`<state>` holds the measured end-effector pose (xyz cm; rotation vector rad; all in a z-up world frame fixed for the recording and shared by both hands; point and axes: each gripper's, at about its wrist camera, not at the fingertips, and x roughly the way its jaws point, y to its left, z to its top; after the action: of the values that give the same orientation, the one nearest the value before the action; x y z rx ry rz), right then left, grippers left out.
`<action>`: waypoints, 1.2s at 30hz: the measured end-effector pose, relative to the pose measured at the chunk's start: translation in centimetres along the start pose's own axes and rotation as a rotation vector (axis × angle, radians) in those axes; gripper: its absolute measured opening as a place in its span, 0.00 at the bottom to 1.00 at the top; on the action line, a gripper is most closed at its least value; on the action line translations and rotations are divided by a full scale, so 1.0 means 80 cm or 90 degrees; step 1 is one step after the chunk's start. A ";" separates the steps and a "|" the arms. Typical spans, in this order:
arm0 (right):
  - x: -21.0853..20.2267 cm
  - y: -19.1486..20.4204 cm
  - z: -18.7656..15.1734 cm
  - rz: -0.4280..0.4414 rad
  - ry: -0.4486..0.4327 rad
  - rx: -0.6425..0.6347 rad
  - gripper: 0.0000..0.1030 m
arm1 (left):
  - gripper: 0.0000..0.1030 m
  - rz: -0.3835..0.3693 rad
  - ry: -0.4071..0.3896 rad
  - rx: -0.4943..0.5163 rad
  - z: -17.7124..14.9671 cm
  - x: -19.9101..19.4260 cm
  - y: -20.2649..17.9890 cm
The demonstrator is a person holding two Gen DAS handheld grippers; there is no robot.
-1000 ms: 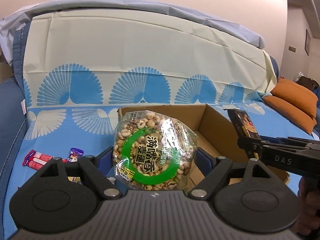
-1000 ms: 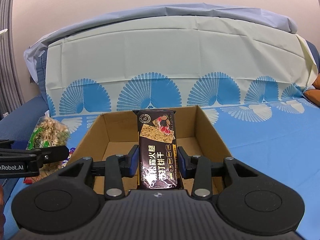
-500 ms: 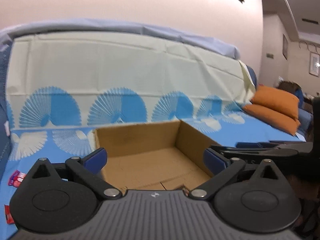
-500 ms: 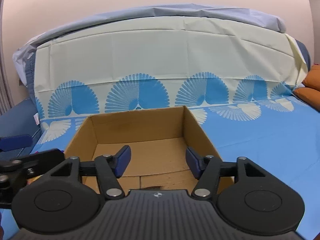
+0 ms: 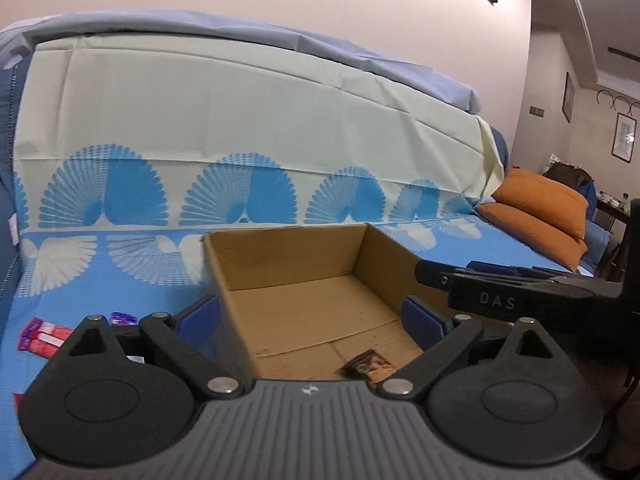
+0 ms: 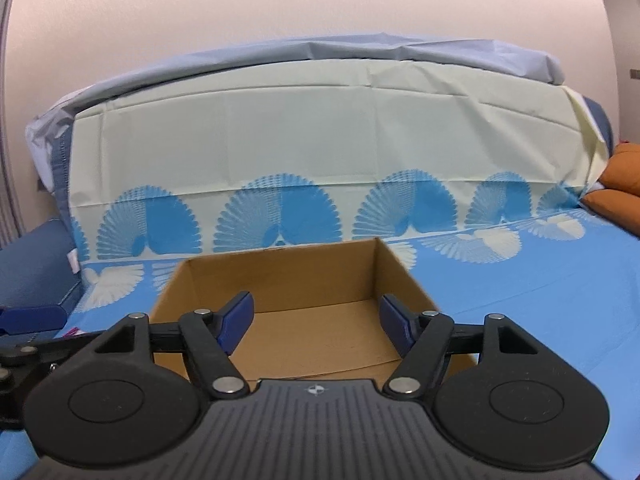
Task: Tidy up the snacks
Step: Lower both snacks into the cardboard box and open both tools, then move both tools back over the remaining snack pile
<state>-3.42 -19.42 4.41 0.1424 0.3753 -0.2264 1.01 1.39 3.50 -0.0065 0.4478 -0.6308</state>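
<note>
Cardboard box [image 5: 304, 280] sits open on the blue sheet [image 5: 120, 280]; we hold both grippers over its near edge. Left gripper [image 5: 312, 316] jaws are closing from wide, empty. Right gripper [image 6: 316, 322] jaws are opening, empty. One dark packet [image 5: 368, 366] lies on the box floor; red packets [image 5: 44, 334] remain on the sheet, left

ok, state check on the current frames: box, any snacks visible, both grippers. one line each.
cardboard box: open-topped, upright on the blue cloth, mostly bare floor
dark snack packet: lying flat in the box near the front edge
red-and-white packets: outside the box, on the cloth to its left
left gripper: closing slightly, nothing between the fingers
right gripper: opening, nothing between the fingers
</note>
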 end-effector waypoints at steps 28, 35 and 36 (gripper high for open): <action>-0.016 0.256 -0.092 0.191 0.115 -0.215 0.38 | 0.25 0.235 0.168 -0.259 -0.003 -0.012 0.266; 0.030 0.308 -0.145 0.071 0.168 -0.304 0.37 | 0.25 0.232 0.172 -0.224 -0.004 -0.001 0.253; 0.037 0.308 -0.149 0.055 0.175 -0.302 0.37 | 0.25 0.231 0.174 -0.218 -0.005 0.001 0.252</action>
<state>1.19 5.94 -5.30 -0.2796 0.6843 -0.0279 12.35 17.74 0.30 -0.1631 0.7976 -0.1914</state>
